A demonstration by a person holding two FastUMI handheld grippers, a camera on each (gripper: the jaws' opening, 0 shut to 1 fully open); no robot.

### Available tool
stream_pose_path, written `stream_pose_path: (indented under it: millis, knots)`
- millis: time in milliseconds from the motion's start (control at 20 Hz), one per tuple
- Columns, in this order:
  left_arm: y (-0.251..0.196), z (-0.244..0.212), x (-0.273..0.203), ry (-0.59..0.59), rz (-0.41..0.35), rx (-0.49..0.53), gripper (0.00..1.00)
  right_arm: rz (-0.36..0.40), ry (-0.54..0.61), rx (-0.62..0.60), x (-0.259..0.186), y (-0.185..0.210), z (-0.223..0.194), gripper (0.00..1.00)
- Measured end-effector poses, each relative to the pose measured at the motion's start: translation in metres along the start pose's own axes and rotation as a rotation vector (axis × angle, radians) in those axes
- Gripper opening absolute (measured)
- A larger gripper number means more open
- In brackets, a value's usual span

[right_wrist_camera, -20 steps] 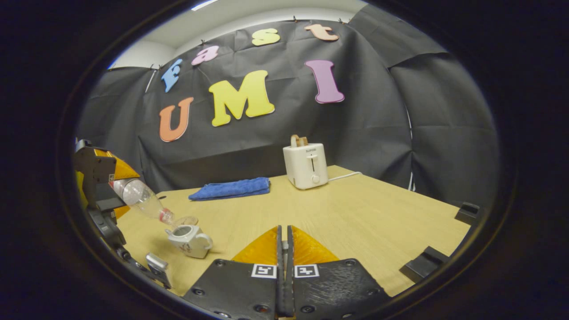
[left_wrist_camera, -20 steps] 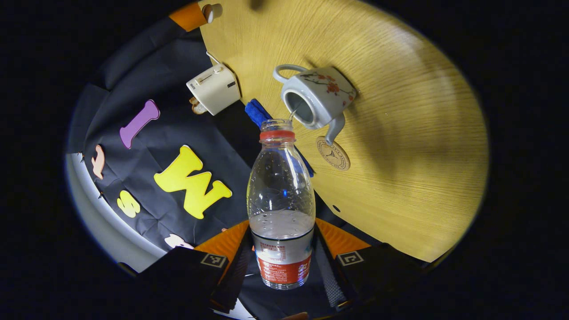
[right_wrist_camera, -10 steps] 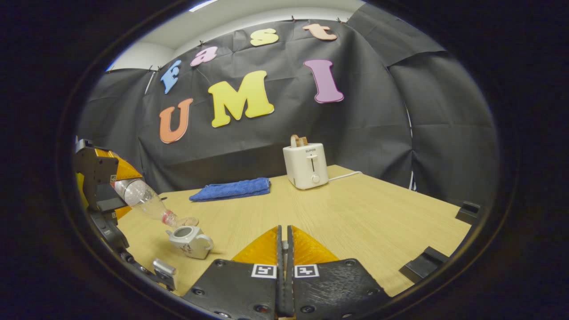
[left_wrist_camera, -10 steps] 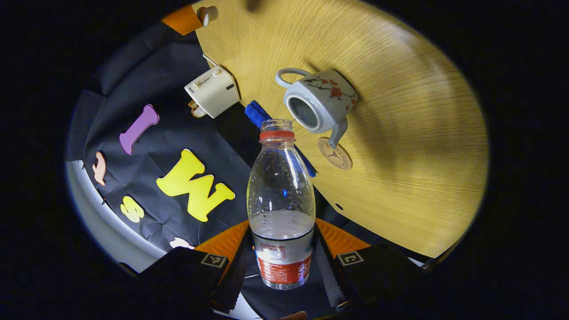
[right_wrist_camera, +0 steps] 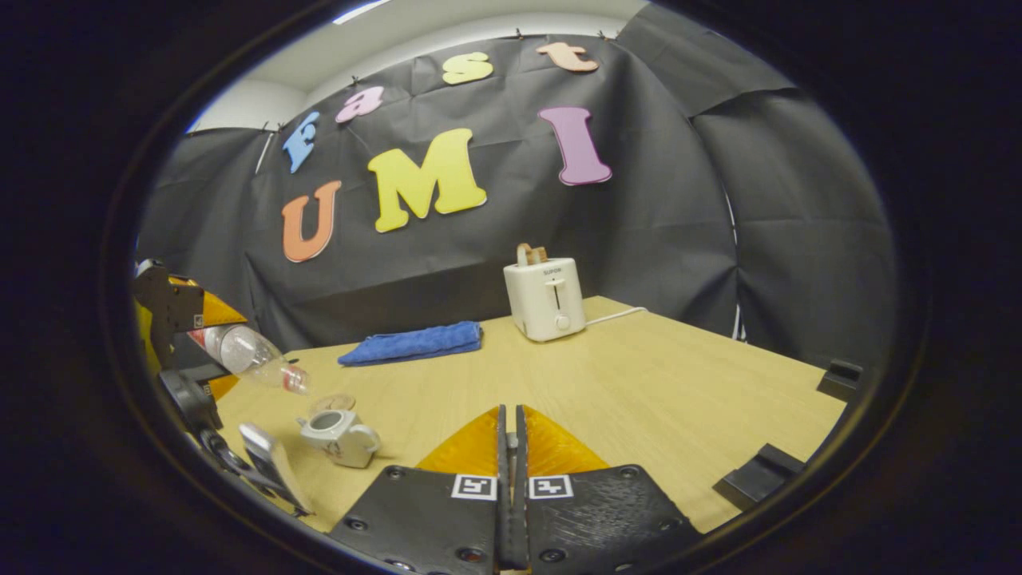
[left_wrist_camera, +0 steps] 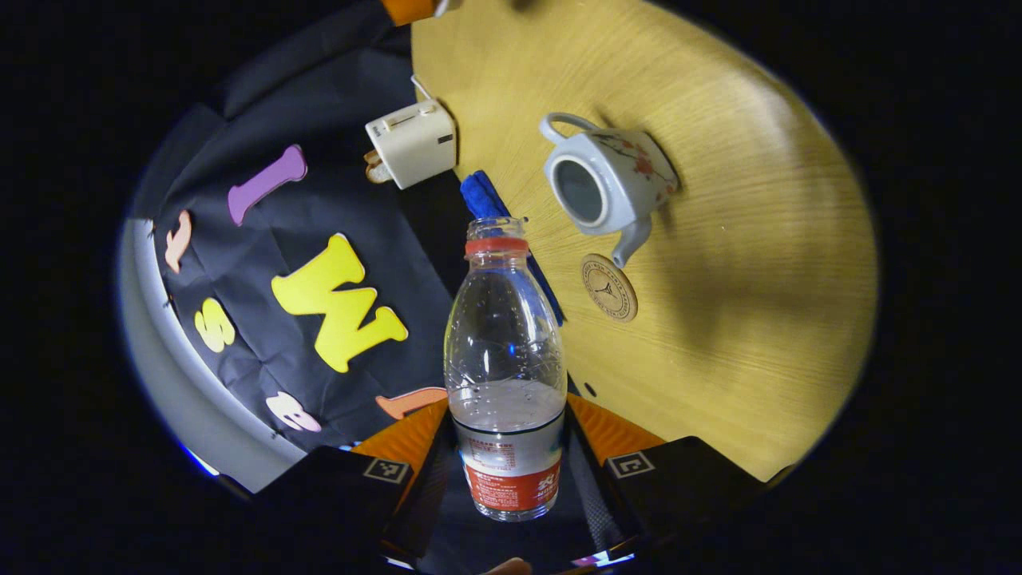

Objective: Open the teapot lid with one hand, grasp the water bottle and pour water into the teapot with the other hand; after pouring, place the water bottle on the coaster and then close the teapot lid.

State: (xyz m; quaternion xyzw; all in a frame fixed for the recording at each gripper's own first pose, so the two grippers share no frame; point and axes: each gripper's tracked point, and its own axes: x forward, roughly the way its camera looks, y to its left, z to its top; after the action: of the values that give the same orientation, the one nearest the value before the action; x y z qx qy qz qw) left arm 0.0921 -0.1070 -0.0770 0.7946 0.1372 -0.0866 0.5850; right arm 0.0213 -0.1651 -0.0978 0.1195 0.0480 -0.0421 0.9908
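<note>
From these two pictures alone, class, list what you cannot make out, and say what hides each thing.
- Water level inside the teapot: left gripper view, the opening is dark and shadowed.
- What the right gripper holds: right gripper view, the fingers stand closed and hide anything between them.
- Print on the coaster: left gripper view, too small.
- Base of the water bottle: left gripper view, it sinks between the left gripper fingers.

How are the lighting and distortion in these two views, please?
Left gripper view: strong fisheye bending of the table, a broad soft shadow beside the teapot, small highlights on the water bottle. Right gripper view: even light, sharp toaster, curved edges.
</note>
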Motion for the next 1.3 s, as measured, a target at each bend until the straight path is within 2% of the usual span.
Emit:
stream_pose_path:
  millis: [50,450,650,800,900,1000,1150,1300]
  knots:
    - [0.0,-0.003,0.003,-0.009,-0.016,-0.089,0.75,-0.005,0.0,0.002,0.0,-0.002,0.0,0.0]
    - [0.018,-0.023,0.025,-0.1,-0.019,-0.632,0.75,0.0,0.026,-0.005,0.003,0.004,-0.012,0.0]
    - [0.034,-0.039,0.031,-0.09,0.067,-0.857,0.76,0.013,0.008,-0.004,0.0,0.013,-0.011,0.0]
    - [0.039,-0.044,0.037,-0.129,0.112,-1.116,0.75,0.028,-0.007,-0.015,-0.003,0.021,-0.011,0.0]
    - [0.036,-0.04,0.047,-0.16,0.104,-1.298,0.76,0.031,-0.008,-0.032,-0.002,0.024,-0.012,0.0]
    - [0.026,-0.041,0.06,-0.141,0.092,-1.452,0.76,0.029,-0.004,-0.043,-0.001,0.023,-0.014,0.0]
    - [0.021,-0.037,0.072,-0.148,0.116,-1.617,0.77,0.024,0.005,-0.045,0.001,0.022,-0.017,0.0]
    - [0.015,-0.02,0.088,-0.197,0.076,-1.77,0.77,0.024,0.001,-0.053,0.001,0.021,-0.017,0.0]
